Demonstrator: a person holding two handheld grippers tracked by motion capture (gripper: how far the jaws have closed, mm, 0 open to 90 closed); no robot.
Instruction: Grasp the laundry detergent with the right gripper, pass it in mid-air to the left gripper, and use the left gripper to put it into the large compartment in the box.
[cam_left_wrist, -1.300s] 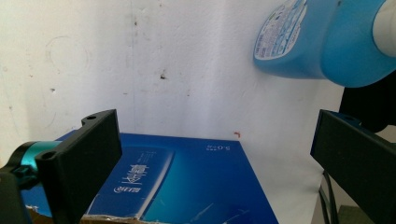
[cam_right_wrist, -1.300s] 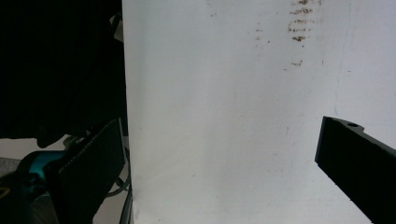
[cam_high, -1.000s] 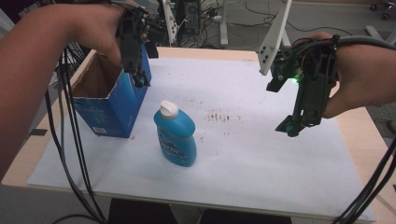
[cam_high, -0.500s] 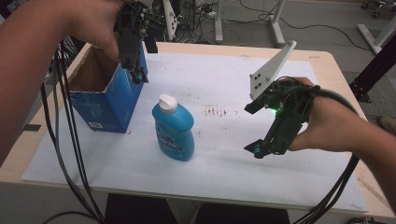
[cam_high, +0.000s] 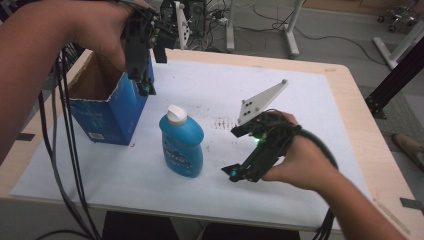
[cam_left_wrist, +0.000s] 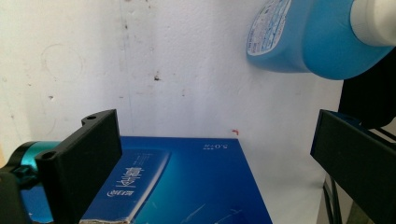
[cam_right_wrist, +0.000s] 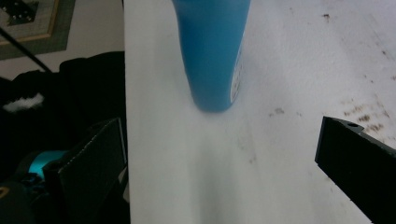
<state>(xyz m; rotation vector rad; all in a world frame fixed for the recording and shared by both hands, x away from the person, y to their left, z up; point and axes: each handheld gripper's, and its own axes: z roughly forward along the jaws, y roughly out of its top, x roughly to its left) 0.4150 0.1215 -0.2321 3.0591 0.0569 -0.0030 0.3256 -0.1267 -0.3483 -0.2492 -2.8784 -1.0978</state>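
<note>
Blue bottle (cam_high: 182, 145): it stands upright on the white sheet (cam_high: 300, 110), near the middle of the table (cam_high: 345, 75). It has a white cap (cam_high: 176, 114). It is just beside the blue box (cam_high: 107, 112), not touching it.
Bottle label: the high view shows a blue label with white writing, too small to read. The left gripper view shows more tiny print on the bottle's side, also too small to read.
Box writing: the left gripper view shows "5.0" and some white letters on the box side. The high view shows a small white label low on the box, not readable.
Box: it is open at the top, brown inside.
Left gripper (cam_high: 142, 85): it hangs at the box's top corner. Its jaws stand wide apart, holding nothing.
Right gripper (cam_high: 232, 172): it is low over the sheet, near the bottle's right side. Its jaws are wide apart and empty, pointing at the bottle.
Right gripper view: it shows the bottle's lower part close up, and brown specks on the sheet.
</note>
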